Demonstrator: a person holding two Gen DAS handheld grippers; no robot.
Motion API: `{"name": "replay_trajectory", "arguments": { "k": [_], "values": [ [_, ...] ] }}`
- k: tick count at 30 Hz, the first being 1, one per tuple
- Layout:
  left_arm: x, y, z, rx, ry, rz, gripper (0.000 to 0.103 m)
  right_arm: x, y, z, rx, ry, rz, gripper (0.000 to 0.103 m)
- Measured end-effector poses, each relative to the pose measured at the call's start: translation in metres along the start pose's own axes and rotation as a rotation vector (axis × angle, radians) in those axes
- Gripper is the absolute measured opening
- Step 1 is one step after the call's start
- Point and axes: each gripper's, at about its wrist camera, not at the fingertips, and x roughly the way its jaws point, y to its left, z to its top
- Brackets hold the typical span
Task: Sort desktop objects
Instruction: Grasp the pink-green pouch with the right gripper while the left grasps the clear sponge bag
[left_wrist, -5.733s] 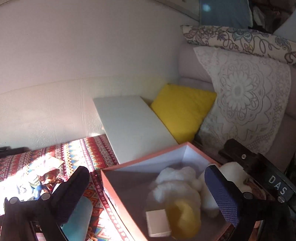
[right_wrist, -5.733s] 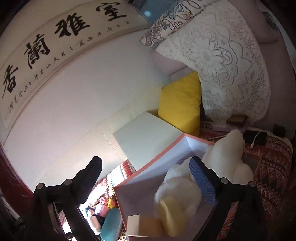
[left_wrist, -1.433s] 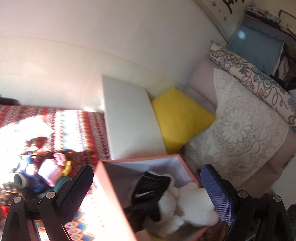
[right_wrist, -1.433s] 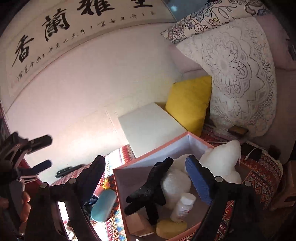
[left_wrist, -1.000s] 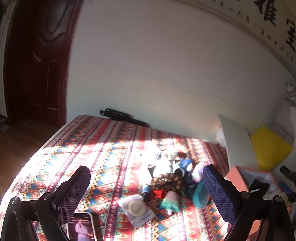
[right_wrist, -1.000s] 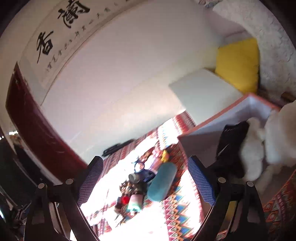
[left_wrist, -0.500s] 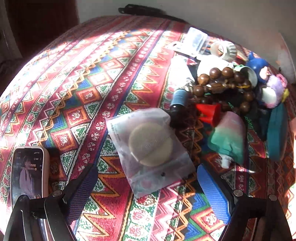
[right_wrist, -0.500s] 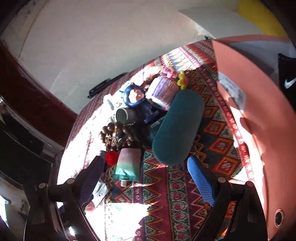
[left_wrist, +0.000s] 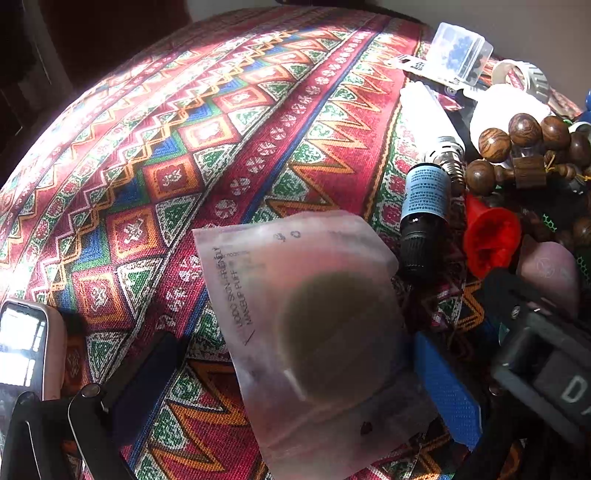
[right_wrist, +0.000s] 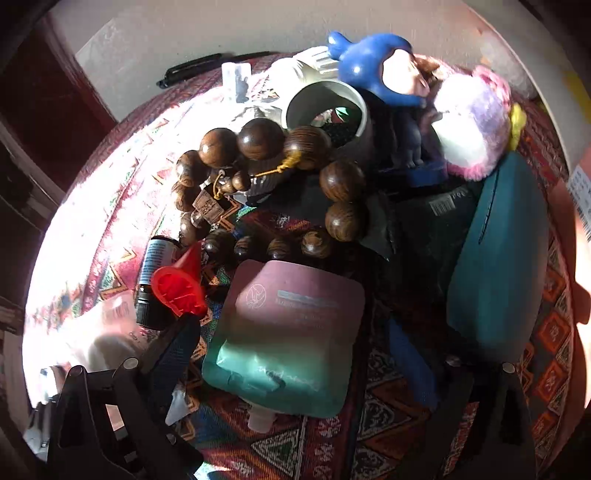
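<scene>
Both grippers have dropped close over the desk clutter. Left gripper (left_wrist: 295, 373) jaws spread wide around the puff packet (left_wrist: 310, 332). Right gripper (right_wrist: 291, 362) jaws spread around the pouch (right_wrist: 288, 339), beside the red cone (right_wrist: 177, 288) and beads (right_wrist: 280, 184).

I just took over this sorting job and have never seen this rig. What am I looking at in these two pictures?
No robot: a person holds a two-finger claw in each hand, each with a fisheye camera looking along its fingers. The left claw is open, straddling a clear makeup puff packet on the patterned cloth; a phone lies nearby. The right claw is open around a pink-and-green pouch, near wooden beads and a teal case. Nothing is held yet.
</scene>
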Motion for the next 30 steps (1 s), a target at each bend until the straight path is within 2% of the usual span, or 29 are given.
{"name": "replay_trajectory", "arguments": {
  "k": [1, 2, 3, 4, 5, 6, 7, 9, 14, 16, 21, 26, 30],
  "values": [
    [-0.001, 0.000, 0.000, 0.008, -0.011, -0.006, 0.100, -0.002, 0.000, 0.000, -0.002, 0.001, 0.010, 0.076],
    [-0.004, 0.000, -0.001, 0.008, -0.025, -0.018, 0.098, -0.003, 0.000, 0.001, -0.004, 0.001, 0.020, 0.072],
    [-0.007, 0.001, -0.001, 0.006, -0.039, -0.030, 0.089, -0.006, -0.004, 0.001, 0.004, 0.005, 0.044, 0.069],
    [-0.012, 0.001, -0.001, 0.007, -0.052, -0.042, 0.070, -0.009, -0.010, 0.000, 0.022, 0.010, 0.072, 0.068],
    [-0.017, 0.001, 0.000, 0.011, -0.062, -0.055, 0.059, -0.012, -0.017, -0.001, 0.040, 0.014, 0.100, 0.067],
    [-0.022, 0.001, 0.000, 0.009, -0.067, -0.076, 0.041, -0.015, -0.024, -0.002, 0.063, 0.017, 0.122, 0.067],
    [-0.026, 0.002, 0.001, 0.003, -0.062, -0.102, 0.029, -0.019, -0.030, -0.003, 0.086, 0.021, 0.145, 0.066],
    [-0.033, 0.005, 0.001, -0.007, -0.051, -0.142, 0.018, -0.028, -0.042, -0.004, 0.131, 0.014, 0.186, 0.066],
    [-0.040, 0.007, -0.003, -0.007, -0.057, -0.182, 0.011, -0.052, -0.053, 0.002, 0.160, -0.034, 0.215, 0.066],
    [-0.050, 0.004, -0.005, 0.016, -0.094, -0.171, 0.006, -0.061, -0.056, 0.004, 0.167, -0.055, 0.222, 0.066],
    [-0.078, -0.007, -0.013, 0.082, -0.202, -0.126, 0.006, -0.082, -0.064, 0.010, 0.183, -0.099, 0.240, 0.066],
    [-0.099, -0.019, -0.016, 0.166, -0.374, -0.030, 0.006, -0.100, -0.074, 0.005, 0.197, -0.127, 0.264, 0.066],
    [-0.125, -0.027, -0.018, 0.221, -0.506, 0.002, 0.006, -0.127, -0.084, -0.001, 0.209, -0.182, 0.283, 0.066]
  ]
}}
